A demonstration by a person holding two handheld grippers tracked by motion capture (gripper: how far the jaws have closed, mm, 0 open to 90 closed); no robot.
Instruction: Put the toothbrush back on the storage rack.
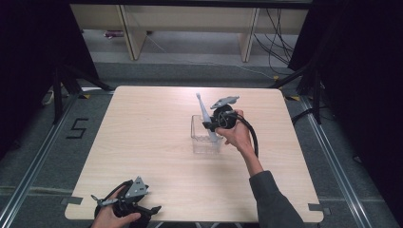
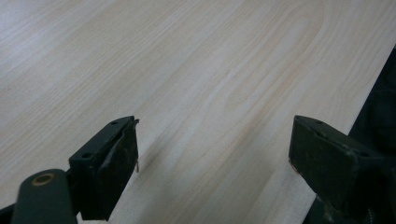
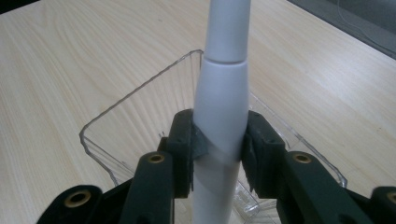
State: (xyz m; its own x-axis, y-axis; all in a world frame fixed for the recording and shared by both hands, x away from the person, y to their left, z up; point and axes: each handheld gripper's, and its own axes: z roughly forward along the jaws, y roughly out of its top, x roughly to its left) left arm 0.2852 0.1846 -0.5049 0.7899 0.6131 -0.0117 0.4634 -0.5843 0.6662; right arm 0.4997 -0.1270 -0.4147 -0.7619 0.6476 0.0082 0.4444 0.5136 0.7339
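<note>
High view frames were counted first: one wooden table (image 1: 157,142), one clear plastic box (image 1: 202,137), one white electric toothbrush (image 1: 204,116) and two grippers were seen, each held in a hand. The right gripper (image 1: 212,125) was held over the right rim of the box, a little right of the table's middle, with a black cable looped from it along the forearm. The left gripper (image 1: 149,209) was kept at the near left edge of the table, well apart from the box.

The toothbrush was stood nearly upright, its lower end down inside the box and its thin head tilted slightly to the far left above the rim. In the right gripper view, the thick white handle of the toothbrush (image 3: 222,112) was seen pinched between the two jaws of the right gripper (image 3: 218,149), one pad pressed on each side of it, with the open box (image 3: 135,100) directly below and beyond the jaws.

In the left gripper view, the jaws of the left gripper (image 2: 212,154) were spread wide apart over bare table (image 2: 187,70), with nothing between them.

Around the table, grey floor, black stands, a floor mark reading 5 (image 1: 77,128) and pale furniture legs at the far side were noted. Nothing was found between the toothbrush and the box.
</note>
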